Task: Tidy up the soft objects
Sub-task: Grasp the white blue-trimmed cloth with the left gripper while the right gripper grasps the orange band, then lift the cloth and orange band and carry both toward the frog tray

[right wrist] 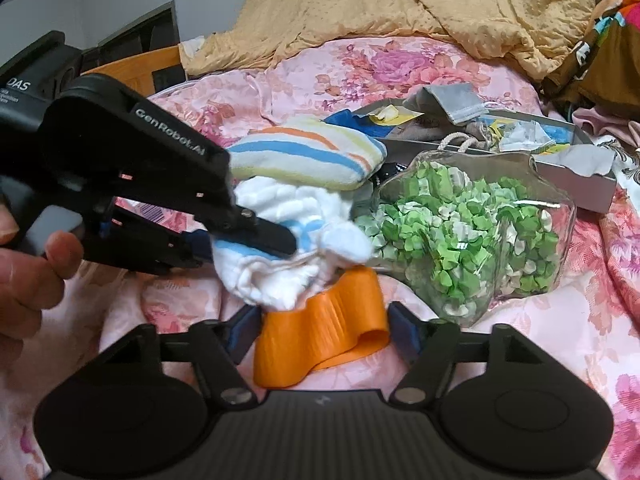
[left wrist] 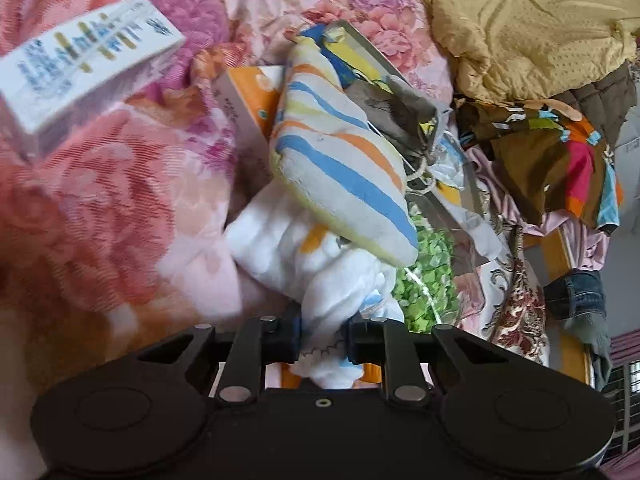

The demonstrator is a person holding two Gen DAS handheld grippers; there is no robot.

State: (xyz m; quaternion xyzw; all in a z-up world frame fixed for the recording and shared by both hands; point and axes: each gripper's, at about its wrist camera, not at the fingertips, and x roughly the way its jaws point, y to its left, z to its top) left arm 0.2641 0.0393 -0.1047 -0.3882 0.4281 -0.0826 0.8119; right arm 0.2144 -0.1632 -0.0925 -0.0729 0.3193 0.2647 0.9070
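Between left tongs [left wrist: 323, 340]: white towel [left wrist: 304, 256] pinched; right tongs [right wrist: 322, 334] spread around orange cloth [right wrist: 324, 336].

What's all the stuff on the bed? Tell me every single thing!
White towel: one, white with blue stripes, front centre, pinched by the left gripper.
Striped towel: one, blue, orange and yellow stripes, behind the white towel.
Orange piece: one, orange, between the right gripper's fingers.
Glass bowl: one, clear, full of green bits, right.
Tray: one, grey, cluttered, behind the bowl.
White box: one, left.
Yellow blanket: one, back.
Left gripper: black, shut.
Right gripper: black, open.
Hand: one, far left.
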